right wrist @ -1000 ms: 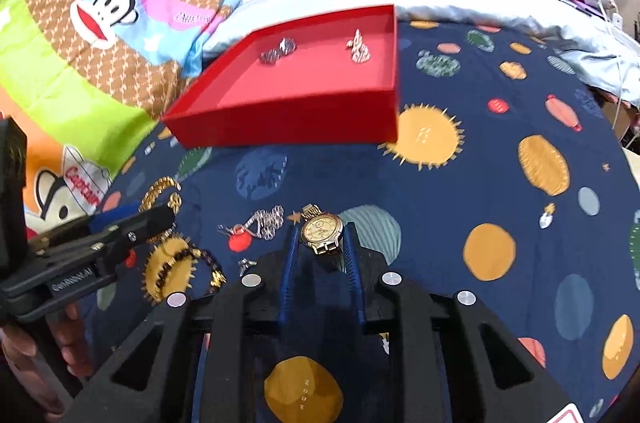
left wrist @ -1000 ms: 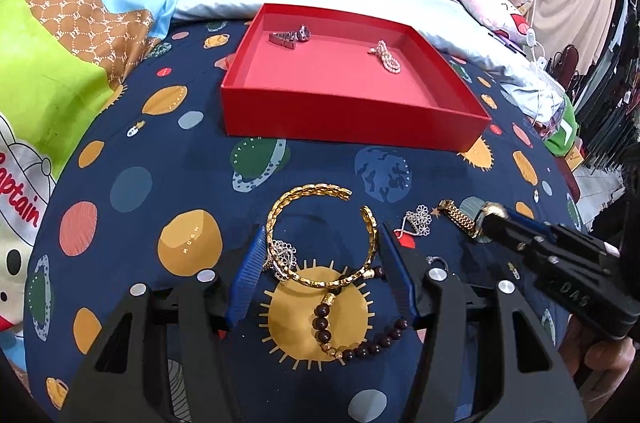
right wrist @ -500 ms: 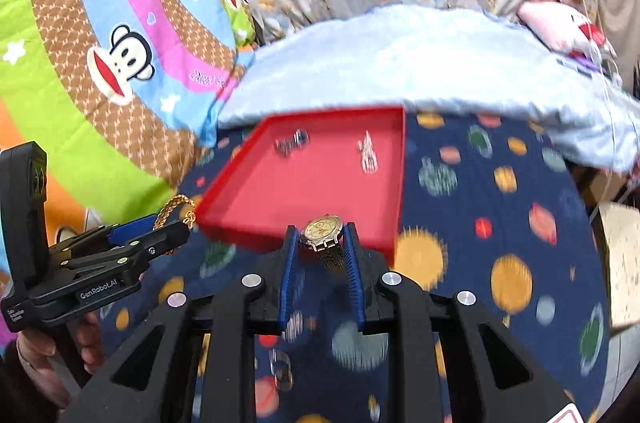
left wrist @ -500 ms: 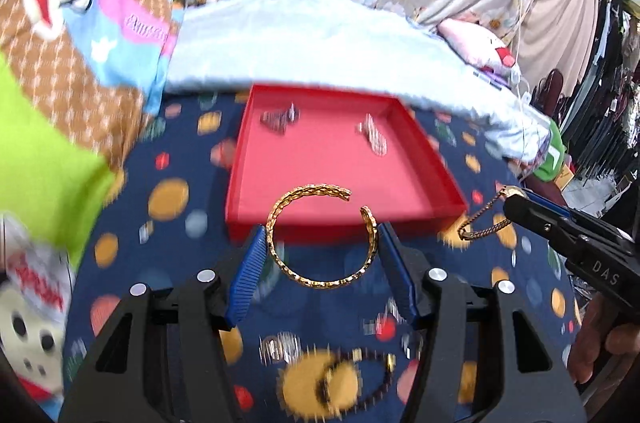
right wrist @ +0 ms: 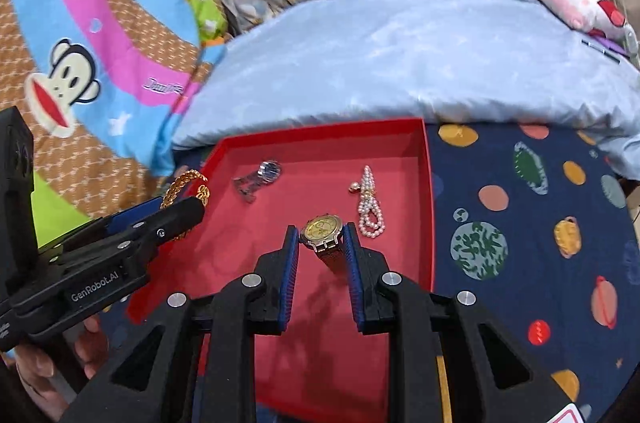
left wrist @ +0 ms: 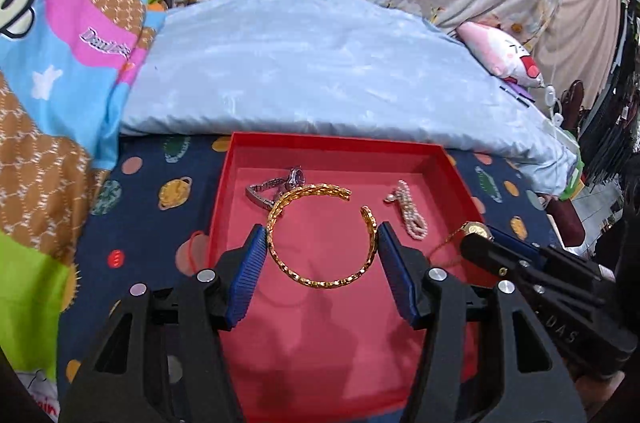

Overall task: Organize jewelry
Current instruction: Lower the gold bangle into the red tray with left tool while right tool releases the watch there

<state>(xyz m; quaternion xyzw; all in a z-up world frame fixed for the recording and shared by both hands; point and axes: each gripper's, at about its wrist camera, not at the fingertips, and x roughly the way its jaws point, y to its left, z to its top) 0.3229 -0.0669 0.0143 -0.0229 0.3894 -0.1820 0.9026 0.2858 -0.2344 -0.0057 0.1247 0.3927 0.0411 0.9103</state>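
progress: two pieces already lie in the red tray (left wrist: pixel 456 179), a silver watch (left wrist: pixel 276 183) and a pearl piece (left wrist: pixel 408 209); i judge two more are about to join them.
left tongs: left gripper (left wrist: pixel 322 255) clamped on the gold bangle (left wrist: pixel 320 235), jaws fairly wide, pads on its two sides, held above the tray floor.
right tongs: right gripper (right wrist: pixel 320 247) clamped narrow on the gold watch (right wrist: pixel 322 229), strap hanging, over the tray.
left to do: i release both; whether anything remains on the bedspread (right wrist: pixel 520 223) i can't tell from here.
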